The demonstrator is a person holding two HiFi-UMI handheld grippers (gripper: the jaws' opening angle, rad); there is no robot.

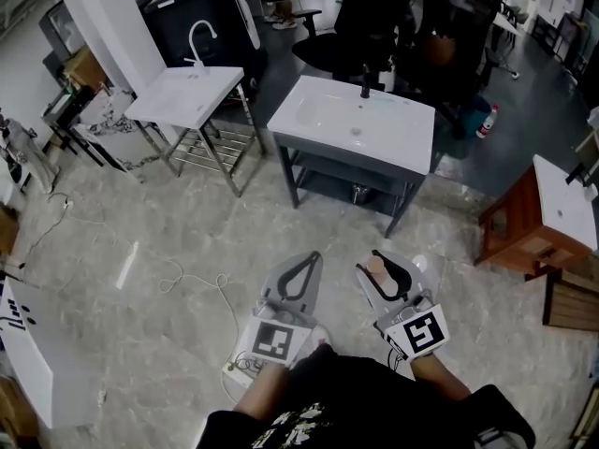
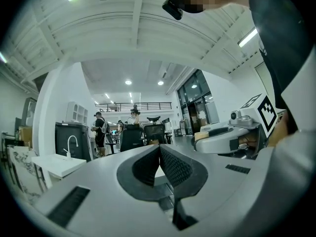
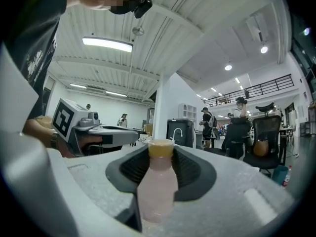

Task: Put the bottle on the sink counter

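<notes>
**Head view.** Two grippers hang low over the marble floor (image 1: 140, 344), side by side. The left gripper (image 1: 301, 267) carries nothing. The right gripper (image 1: 386, 271) has one bottle (image 1: 376, 267) in its claw.

Ahead stands the sink counter (image 1: 412, 129), a grey frame under a white top, with one black tap (image 1: 367, 82) at its back edge. The top's right and front margins are bare. A white basin stand (image 1: 182, 96) sits to its left, with a gap of floor between them. One wooden cabinet (image 1: 524, 218) stands well off to the right. One small bottle (image 1: 485, 122) stands on the floor beyond the counter's right corner. One white cable (image 1: 201, 283) loops on the floor left of the left gripper. The floor between the grippers and the counter's front edge lies open.

**Left gripper view.** The jaws are together, tips touching, with nothing between them.

**Right gripper view.** The jaws are clamped on the bottle's sides. The bottle is pale pink with a yellowish cap and stands upright between the pads.
</notes>
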